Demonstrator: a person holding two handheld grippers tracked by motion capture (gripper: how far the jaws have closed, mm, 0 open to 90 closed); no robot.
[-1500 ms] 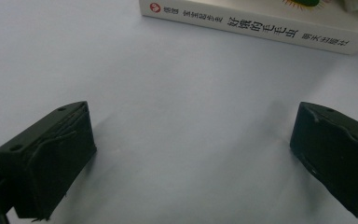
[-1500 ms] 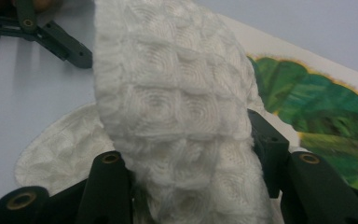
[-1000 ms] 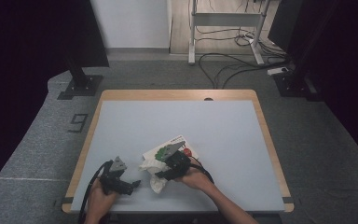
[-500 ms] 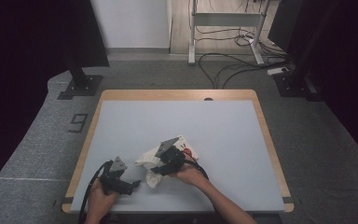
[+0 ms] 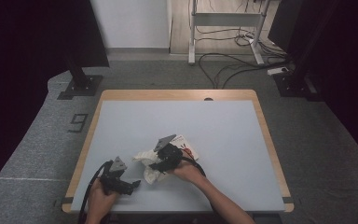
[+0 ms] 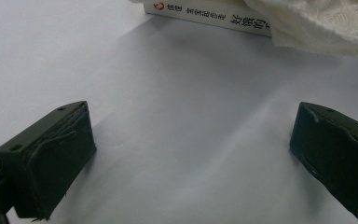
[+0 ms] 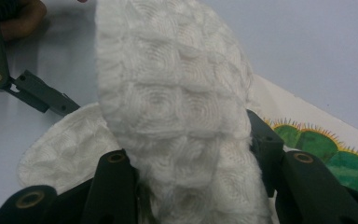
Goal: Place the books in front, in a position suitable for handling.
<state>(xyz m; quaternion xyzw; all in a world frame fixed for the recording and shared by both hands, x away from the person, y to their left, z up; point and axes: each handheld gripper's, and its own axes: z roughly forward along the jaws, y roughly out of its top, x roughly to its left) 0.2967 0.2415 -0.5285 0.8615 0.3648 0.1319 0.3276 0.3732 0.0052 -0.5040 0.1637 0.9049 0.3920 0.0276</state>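
White cloth: a quilted, crumpled towel, lying on the desk near its front edge, partly draped over the left end of a book. In the right gripper view the cloth rises as a thick fold between the jaws, with the book's green illustrated cover beneath it to the right.

Handling, as a judgement: the cloth looks light, soft and limp. It should sag and fold wherever you lift it, and should not slip from the pads. Take it at a bunched fold or an edge, not across a flat span, and expect the loose part to trail and drag on the book.

Right claw: your right hand holds it over the cloth, its jaws pinching the fold.

Left claw: it rests low at the desk's front-left corner, just beside the cloth but apart from it. In the left gripper view its jaws stand spread wide with nothing but bare desk between them; the cloth's edge and the book's spine, printed with characters, lie beyond.
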